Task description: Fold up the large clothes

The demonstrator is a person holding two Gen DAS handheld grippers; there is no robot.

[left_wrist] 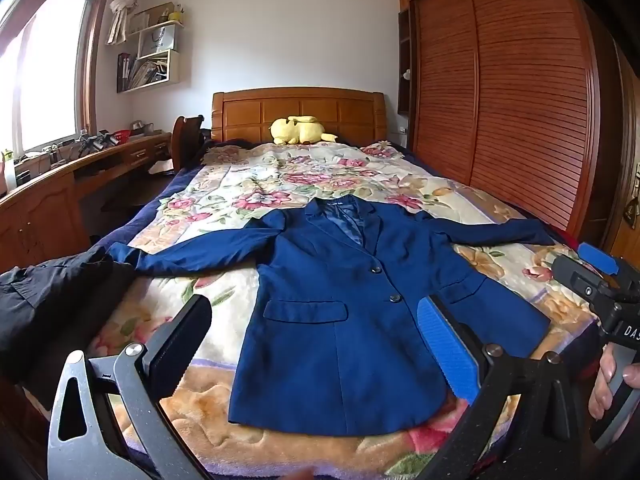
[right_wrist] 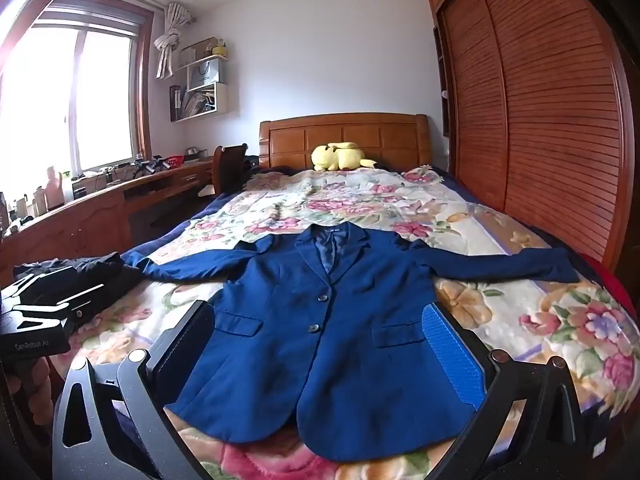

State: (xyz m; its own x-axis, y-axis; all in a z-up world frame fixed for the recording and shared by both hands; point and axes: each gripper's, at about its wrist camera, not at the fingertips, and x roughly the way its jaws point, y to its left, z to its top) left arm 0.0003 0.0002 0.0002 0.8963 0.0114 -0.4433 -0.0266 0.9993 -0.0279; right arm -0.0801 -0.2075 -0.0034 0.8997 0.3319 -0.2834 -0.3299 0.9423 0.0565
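A navy blue blazer [left_wrist: 340,320] of smooth woven cloth lies face up and flat on the bed [left_wrist: 224,184], straight ahead of both tongs, its hem nearest them and its collar farthest. Its two sleeves stretch out to either side, its notched lapels show a shiny blue lining, and two dark round buttons and two flap pockets mark the front. Beneath it spreads a plush, fuzzy blanket [right_wrist: 400,208] printed with pink and peach flowers. The left tongs [left_wrist: 316,344] hang above the hem with the jaws spread as wide as they go, one finger black and serrated, the other faced with a ribbed blue pad; nothing is between them and they touch nothing. The right tongs [right_wrist: 320,352] stand the same way, fully apart and empty over the blazer's lower half. Left of the left tongs a crumpled black garment [left_wrist: 52,300] sits at the bed's edge. Far beyond both tongs a soft yellow plush toy [right_wrist: 340,156] rests against the panelled wooden headboard [right_wrist: 344,136].
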